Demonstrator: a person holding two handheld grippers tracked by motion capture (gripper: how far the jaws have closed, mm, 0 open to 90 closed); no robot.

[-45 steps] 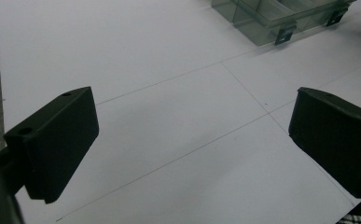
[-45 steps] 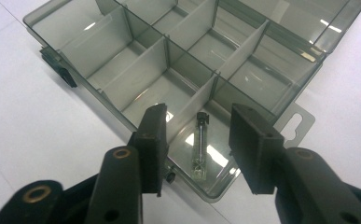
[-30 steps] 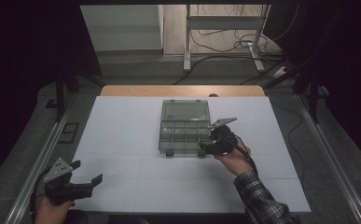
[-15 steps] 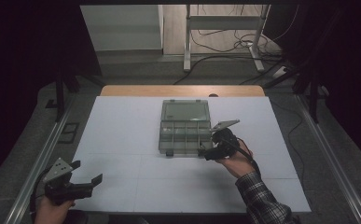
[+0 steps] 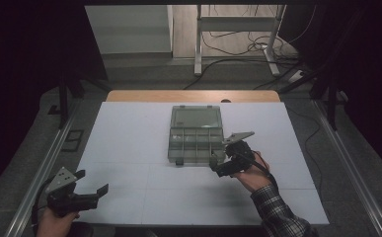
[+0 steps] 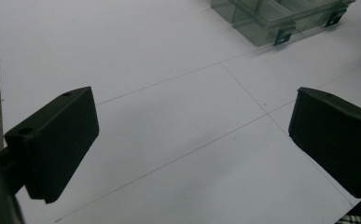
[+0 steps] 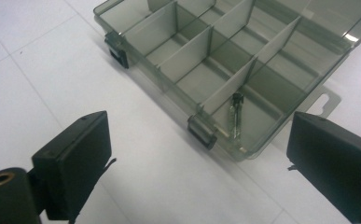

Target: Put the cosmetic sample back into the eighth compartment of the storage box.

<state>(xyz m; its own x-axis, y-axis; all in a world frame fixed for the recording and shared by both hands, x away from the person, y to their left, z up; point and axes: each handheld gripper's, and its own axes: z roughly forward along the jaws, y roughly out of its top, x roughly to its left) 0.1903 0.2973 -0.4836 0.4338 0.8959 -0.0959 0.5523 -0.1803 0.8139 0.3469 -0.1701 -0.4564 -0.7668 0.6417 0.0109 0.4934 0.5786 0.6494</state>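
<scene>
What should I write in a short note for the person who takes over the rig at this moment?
Right gripper: jaws have just been opening, nothing between them, beside the near right corner of the clear box.
Left gripper: open, empty, at the near left of the table.
Box: lid open, a small dark part lies in its near corner compartment.
Done: part appears dropped in.
Left: probably close the lid.

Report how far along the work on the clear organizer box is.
Done, apparently: the clear organizer box lies open, with one small dark part in its end compartment. In hand: nothing; the right gripper has just been opening, its jaws wide and empty near the box's latch. The left gripper waits open at the table's near edge. Left: other compartments look empty.
</scene>
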